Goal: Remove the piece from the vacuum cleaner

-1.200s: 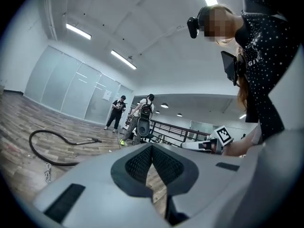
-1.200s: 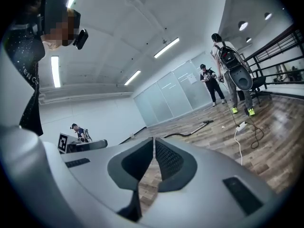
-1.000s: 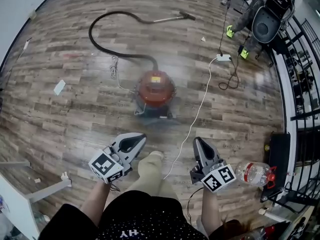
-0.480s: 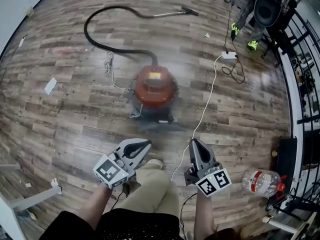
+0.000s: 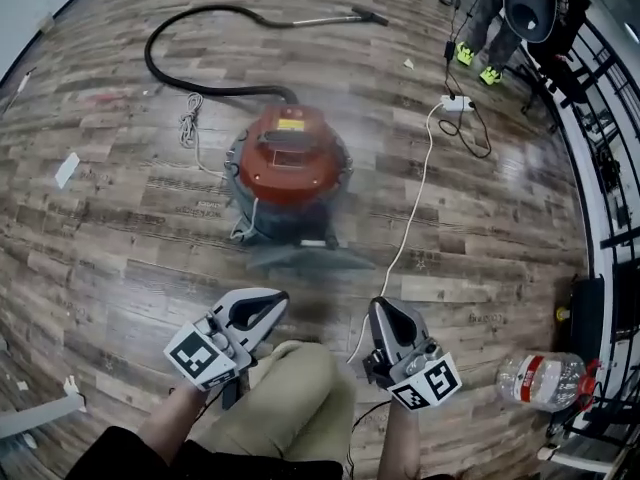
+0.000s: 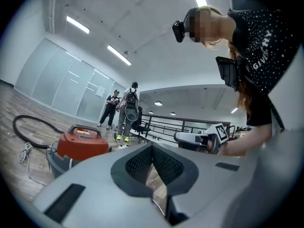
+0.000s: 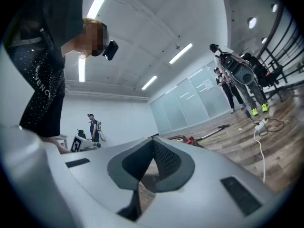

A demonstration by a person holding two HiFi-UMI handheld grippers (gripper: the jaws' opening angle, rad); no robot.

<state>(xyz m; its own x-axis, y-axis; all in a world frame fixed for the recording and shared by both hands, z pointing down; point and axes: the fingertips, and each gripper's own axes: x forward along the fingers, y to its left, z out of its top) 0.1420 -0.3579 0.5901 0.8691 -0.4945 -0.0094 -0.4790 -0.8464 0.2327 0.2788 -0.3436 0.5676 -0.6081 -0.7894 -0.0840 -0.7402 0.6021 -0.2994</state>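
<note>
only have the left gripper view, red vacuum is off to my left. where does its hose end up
Observer: In the head view the hose leaves the vacuum cleaner on its far side, loops out to the left and ends in a metal wand lying on the floor.
Operator: is the right claw holding anything
Observer: No. The right gripper view shows the right claw shut with nothing between its jaws.
Operator: anything lying near my right side
Observer: A clear plastic bottle with a red cap lies on its side, to the right of the right claw.
</note>
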